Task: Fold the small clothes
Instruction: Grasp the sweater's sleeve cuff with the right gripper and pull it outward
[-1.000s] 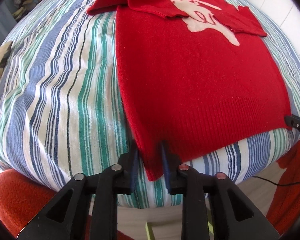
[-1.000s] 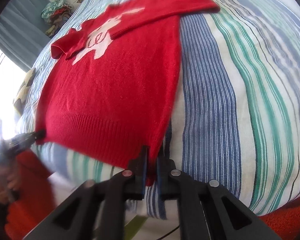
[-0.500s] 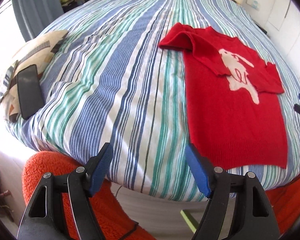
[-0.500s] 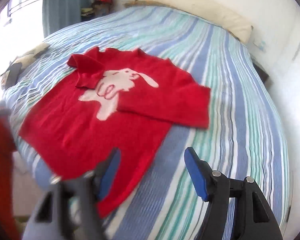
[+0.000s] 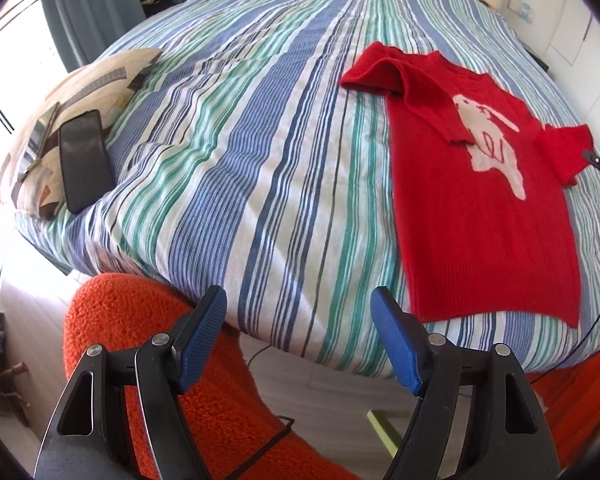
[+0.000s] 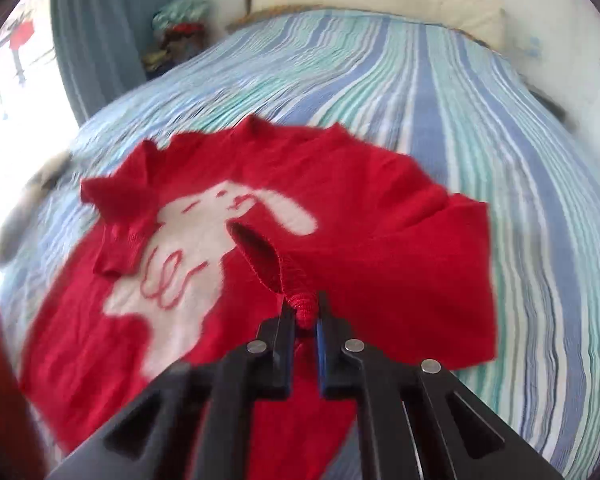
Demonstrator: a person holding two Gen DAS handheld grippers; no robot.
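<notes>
Left wrist view: the left gripper (image 5: 298, 340) hangs off the foot of the bed (image 5: 260, 128), jaws spread wide with nothing between them. The sweater (image 5: 480, 216) is up and to the right of it, well apart, lying flat on the stripes. Its long axis runs hem-near to collar-far, so the neck points away toward the head of the bed. One sleeve is already flopped in over the chest. The tip of the right gripper (image 5: 598, 162) pokes in at the far sleeve.

Right wrist view (blurry): the right gripper (image 6: 305, 312) is pressed together, pinching a bunched bit of sleeve cuff (image 6: 300, 300). Sweater (image 6: 260, 240) sits right under and ahead of it, rabbit facing up, collar pointing away. So the right hand's clearly the nearer one; I'd guess that sleeve gets carried in across the body next.
</notes>
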